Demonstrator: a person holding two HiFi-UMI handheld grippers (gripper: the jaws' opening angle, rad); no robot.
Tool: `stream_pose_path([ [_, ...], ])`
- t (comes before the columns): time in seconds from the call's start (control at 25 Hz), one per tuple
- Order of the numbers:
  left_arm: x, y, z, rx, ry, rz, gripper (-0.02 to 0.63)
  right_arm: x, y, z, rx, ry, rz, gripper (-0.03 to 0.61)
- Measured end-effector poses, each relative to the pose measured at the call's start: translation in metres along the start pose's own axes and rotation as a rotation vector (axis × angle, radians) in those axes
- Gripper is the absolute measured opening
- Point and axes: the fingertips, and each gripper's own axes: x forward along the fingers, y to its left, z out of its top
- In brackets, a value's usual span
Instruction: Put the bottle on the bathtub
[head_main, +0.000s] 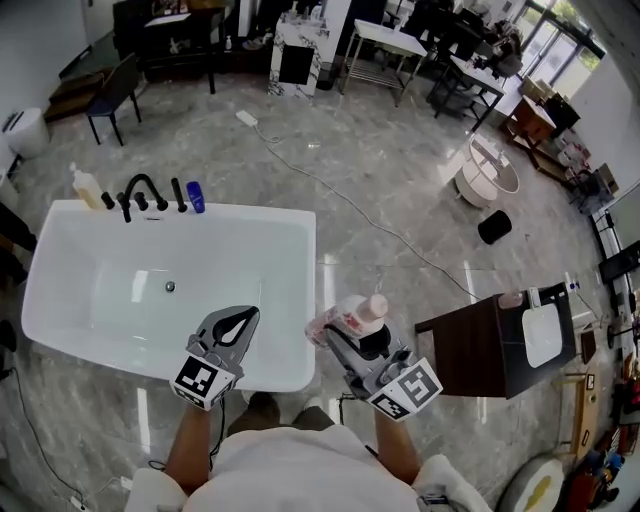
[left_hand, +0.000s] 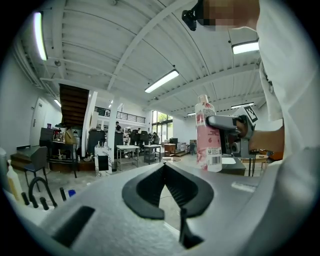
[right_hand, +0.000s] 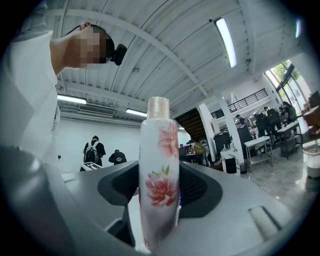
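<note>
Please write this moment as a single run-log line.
right gripper: shut on bottle | left gripper: shut, empty | bottle: beside bathtub, not yet on it

The bathtub (head_main: 303, 292) lies at the left, the side table (head_main: 470, 350) at the right; the bottle (head_main: 355, 315), in the right gripper (head_main: 338, 338), is between them

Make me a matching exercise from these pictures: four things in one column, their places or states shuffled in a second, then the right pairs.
Things
1. white plastic bottle with pink flowers
2. small blue container
3. dark brown wooden cabinet
4. left gripper

Places or states
a. on the grey marble floor, right of the white bathtub
b. jaws together, nothing held
c. clamped in the jaws of the right gripper
d. on the bathtub's far rim, beside the black faucet

Pairs: 1-c, 2-d, 3-a, 4-b
</note>
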Motion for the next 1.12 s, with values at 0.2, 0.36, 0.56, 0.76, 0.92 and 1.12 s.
stream_pose_path([
  [0.2, 0.036, 0.032, -0.026, -0.04, 0.044, 0.01, 0.003, 0.031, -0.043, -0.018, -0.029, 0.054, 0.015, 0.241],
  [0.36, 0.073, 0.047, -0.036, -0.064, 0.052, 0.043, 0.002, 0.061, -0.09, -0.036, -0.03, 0.087, 0.058, 0.241],
  [0.56, 0.116, 0.067, -0.082, -0.129, 0.066, 0.088, 0.002, 0.114, -0.152, -0.088, -0.058, 0.116, 0.103, 0.241],
  [0.76, 0.157, 0.102, -0.145, -0.176, 0.078, 0.116, 0.002, 0.173, -0.212, -0.153, -0.105, 0.119, 0.123, 0.241],
  [0.92, 0.192, 0.142, -0.195, -0.185, 0.075, 0.125, 0.002, 0.217, -0.259, -0.217, -0.114, 0.143, 0.123, 0.241],
  [1.12, 0.225, 0.191, -0.254, -0.162, 0.093, 0.133, 0.002, 0.267, -0.316, -0.295, -0.081, 0.158, 0.093, 0.241],
])
